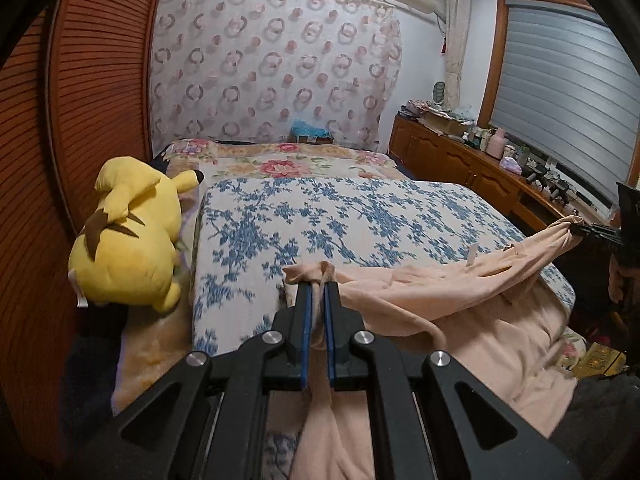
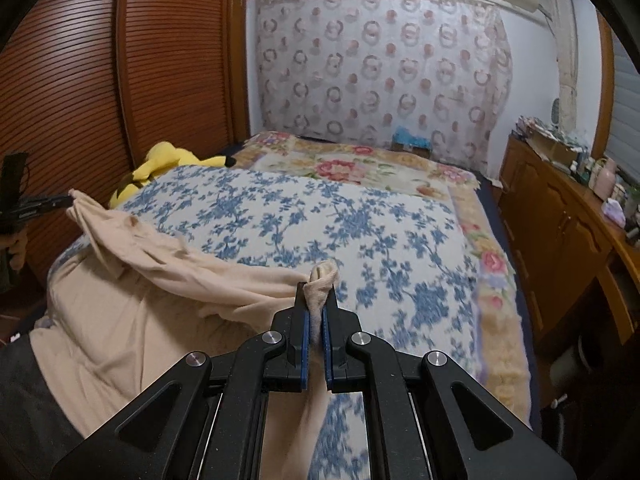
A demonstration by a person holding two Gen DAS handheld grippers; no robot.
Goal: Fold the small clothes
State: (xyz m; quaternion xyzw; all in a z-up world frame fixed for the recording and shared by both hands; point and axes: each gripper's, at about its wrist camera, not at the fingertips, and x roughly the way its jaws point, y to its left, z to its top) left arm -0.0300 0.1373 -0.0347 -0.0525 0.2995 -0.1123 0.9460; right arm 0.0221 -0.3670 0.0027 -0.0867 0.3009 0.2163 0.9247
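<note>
Both tongs, left [image 1: 318, 288] and right [image 2: 316, 292], pinch one peach garment [image 1: 440, 284].

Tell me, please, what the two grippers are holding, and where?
Both hold the peach garment: left gripper and right gripper each pinch a bunched end.

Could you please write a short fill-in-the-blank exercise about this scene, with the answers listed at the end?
1. Both the left gripper and the right gripper are shut on a garment whose colour is ____.
2. The garment hangs over a bed cover printed with ____ flowers.
3. The toy lying beside the wardrobe is ____ in colour.

Answers: beige; blue; yellow
</note>
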